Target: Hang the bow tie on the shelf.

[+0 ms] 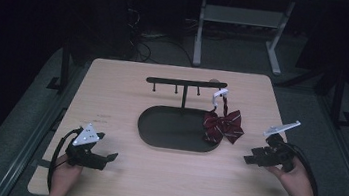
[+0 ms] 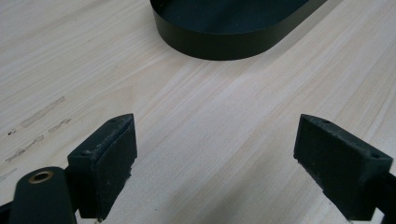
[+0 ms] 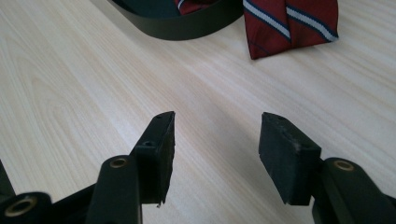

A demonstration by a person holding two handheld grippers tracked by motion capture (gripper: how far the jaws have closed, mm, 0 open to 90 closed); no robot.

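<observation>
A dark red striped bow tie hangs by its white strap from the right end of a black T-shaped rack and rests partly over the right rim of the black oval tray. In the right gripper view the bow tie lies just ahead, beside the tray. My right gripper is open and empty, low over the table right of the tray. My left gripper is open and empty near the front left; its view has the tray ahead and bare wood between the jaws.
The light wooden table carries faint scuff marks at its left. Behind the far edge stand white desk legs and cables on a dark floor. Bare wood stretches along the front of the table between the two hands.
</observation>
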